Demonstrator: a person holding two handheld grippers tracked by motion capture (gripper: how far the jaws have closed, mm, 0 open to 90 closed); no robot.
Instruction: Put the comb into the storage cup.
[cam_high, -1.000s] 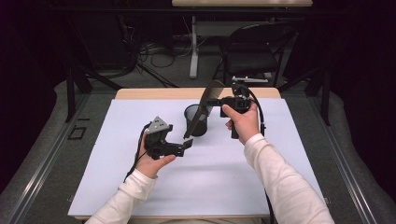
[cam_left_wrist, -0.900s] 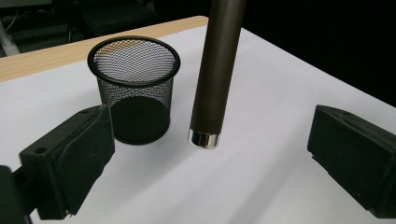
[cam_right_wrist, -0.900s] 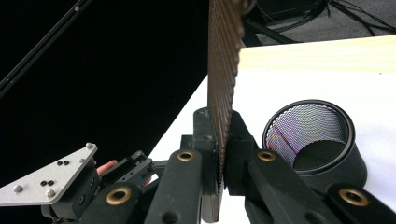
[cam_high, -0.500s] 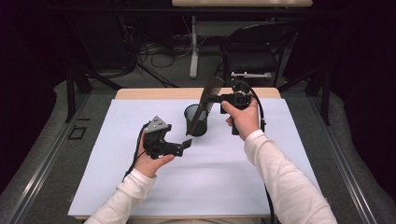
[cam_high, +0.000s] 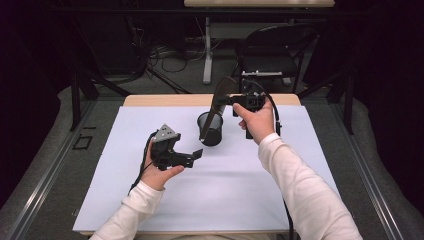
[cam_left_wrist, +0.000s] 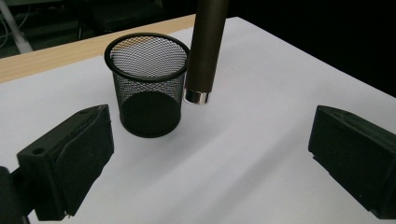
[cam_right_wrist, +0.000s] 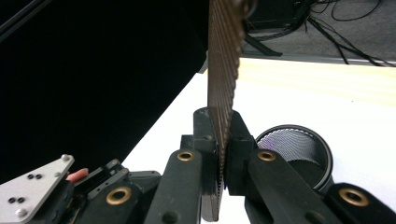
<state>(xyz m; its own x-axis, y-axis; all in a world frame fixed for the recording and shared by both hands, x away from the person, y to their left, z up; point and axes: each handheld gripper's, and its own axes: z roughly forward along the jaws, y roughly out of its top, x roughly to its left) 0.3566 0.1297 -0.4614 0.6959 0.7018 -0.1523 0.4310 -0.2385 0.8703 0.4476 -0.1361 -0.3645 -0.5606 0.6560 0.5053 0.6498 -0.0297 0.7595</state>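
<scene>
A black mesh cup (cam_high: 210, 129) (cam_left_wrist: 147, 84) (cam_right_wrist: 294, 149) stands upright on the white sheet, towards the back middle. My right gripper (cam_high: 231, 99) (cam_right_wrist: 219, 140) is shut on a long dark brown object (cam_high: 218, 102) (cam_right_wrist: 224, 70) with a flat ribbed upper part. Its round handle (cam_left_wrist: 205, 46) hangs down, and its silver end sits just outside the cup's rim, clear of the table. My left gripper (cam_high: 196, 154) (cam_left_wrist: 212, 140) is held low, in front and to the left of the cup, aimed at it. It is open, with nothing between its wide jaws.
The white sheet (cam_high: 210, 195) covers most of a wooden table, whose bare strip (cam_high: 165, 100) runs along the far edge. Behind the table stand a black chair (cam_high: 280, 55) and a desk leg with cables on the floor. The right gripper's cable trails down by the forearm.
The right hand has shifted slightly to the left with the brown object still gripped. The left hand and the cup have stayed where they were.
</scene>
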